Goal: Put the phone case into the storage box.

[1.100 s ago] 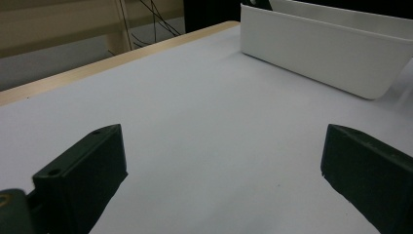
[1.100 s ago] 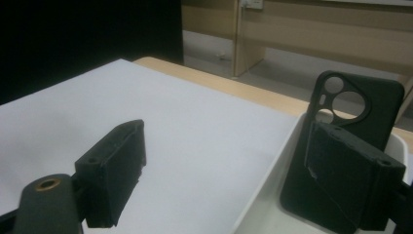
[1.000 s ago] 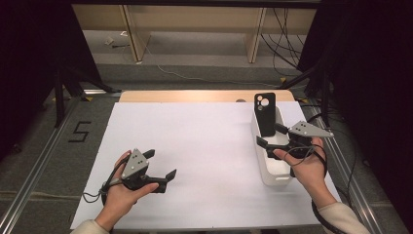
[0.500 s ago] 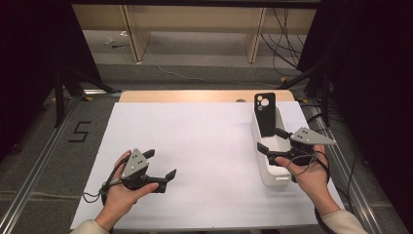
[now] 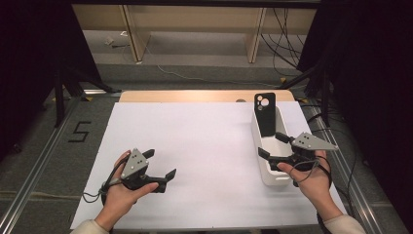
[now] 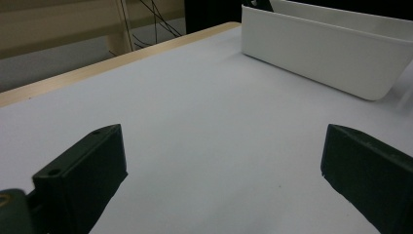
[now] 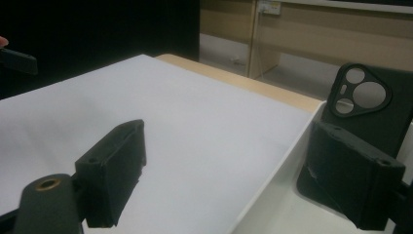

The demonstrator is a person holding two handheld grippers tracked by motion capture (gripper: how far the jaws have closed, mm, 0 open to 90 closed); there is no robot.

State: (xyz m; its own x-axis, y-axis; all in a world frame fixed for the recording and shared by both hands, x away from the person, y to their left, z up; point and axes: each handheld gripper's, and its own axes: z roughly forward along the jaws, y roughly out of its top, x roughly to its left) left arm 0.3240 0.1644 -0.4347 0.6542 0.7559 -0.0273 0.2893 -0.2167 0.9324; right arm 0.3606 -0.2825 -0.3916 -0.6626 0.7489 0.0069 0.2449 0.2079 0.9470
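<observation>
- A wooden counter [image 5: 160,96] is carrying the things, its light edge showing along the far side.
- A white sheet [image 5: 204,141] is lying flat on the counter and covering nearly all of it.
- A long white bin [image 5: 269,171] is sitting on the sheet near the right edge, running from near to far.

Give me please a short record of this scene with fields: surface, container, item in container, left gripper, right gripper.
surface: white sheet on a wooden table
container: long white bin, at the sheet's right side
item in container: black phone case, leaning upright at the bin's far end
left gripper: left gripper open, holds nothing, low over the sheet
right gripper: right gripper open, holds nothing, over the bin's near part
</observation>
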